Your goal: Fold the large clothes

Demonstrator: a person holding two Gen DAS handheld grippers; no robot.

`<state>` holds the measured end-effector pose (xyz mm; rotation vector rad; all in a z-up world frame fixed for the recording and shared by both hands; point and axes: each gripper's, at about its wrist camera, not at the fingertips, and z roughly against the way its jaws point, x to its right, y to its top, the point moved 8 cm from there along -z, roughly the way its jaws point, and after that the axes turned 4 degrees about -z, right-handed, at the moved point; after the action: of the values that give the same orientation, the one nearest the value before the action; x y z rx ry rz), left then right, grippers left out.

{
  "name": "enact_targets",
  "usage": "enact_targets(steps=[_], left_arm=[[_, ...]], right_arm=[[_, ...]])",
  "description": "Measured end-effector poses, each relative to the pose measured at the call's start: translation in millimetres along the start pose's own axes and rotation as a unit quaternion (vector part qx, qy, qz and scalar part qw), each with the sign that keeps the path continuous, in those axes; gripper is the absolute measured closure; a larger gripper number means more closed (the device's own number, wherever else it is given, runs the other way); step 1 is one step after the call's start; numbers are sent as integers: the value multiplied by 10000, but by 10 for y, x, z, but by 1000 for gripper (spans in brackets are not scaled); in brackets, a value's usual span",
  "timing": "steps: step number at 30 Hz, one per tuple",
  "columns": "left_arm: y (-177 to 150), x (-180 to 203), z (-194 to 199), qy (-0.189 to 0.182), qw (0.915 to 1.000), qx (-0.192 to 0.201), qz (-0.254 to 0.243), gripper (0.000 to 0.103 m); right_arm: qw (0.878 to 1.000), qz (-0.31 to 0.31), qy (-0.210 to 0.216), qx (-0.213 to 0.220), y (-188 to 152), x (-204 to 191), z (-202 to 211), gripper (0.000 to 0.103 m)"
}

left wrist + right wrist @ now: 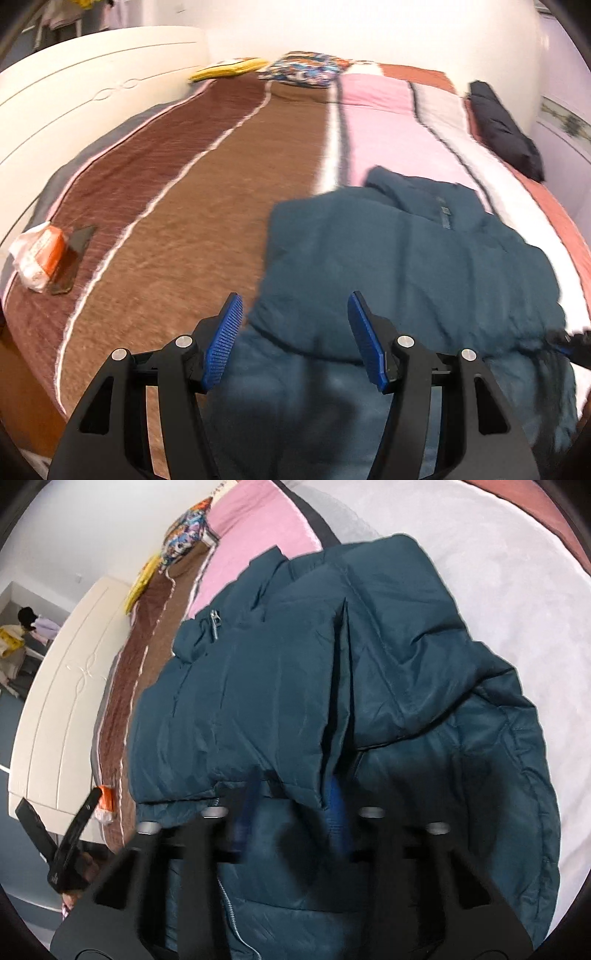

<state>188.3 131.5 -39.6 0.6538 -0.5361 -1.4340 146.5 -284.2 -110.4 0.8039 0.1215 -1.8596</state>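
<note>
We see a big teal puffy jacket lying on the bed, partly folded over itself, on the pink and white side of the striped blanket.

Our left gripper hangs over the jacket's near left edge. Its blue jaws stand wide apart and hold nothing.

Our right gripper is low over the jacket's near edge. Its blue jaws look blurry in the right wrist view. A fold of the jacket sits between them, but we cannot tell if they are squeezing it.

On the brown side of the bed lie a dark phone and an orange and white packet, touching each other. At the far end are a yellow pillow and a colourful pillow. A dark folded thing rests by the wall.
</note>
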Motion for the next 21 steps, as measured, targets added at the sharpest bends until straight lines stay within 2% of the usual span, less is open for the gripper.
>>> enact_targets(steps=[4,7,11,16,20,21], left_arm=[[23,-66,-214,39,9998,-170,131,44],[-51,-6,-327,46,9995,-305,92,44],[-213,99,-540,148,9981,-594,-83,44],[-288,98,-634,182,9970,-754,-6,44],[-252,40,-504,94,9975,-698,52,44],[-242,25,-434,43,9980,-634,57,44]], right_arm=[[9995,45,214,246,15,-14,234,96],[9992,-17,198,354,1,72,398,96],[9998,-113,-86,134,-27,245,260,96],[9995,-155,-262,-67,-16,330,29,96],[9994,-282,-159,-113,-2,363,51,90],[9994,-283,-150,-102,-3,370,90,85]])
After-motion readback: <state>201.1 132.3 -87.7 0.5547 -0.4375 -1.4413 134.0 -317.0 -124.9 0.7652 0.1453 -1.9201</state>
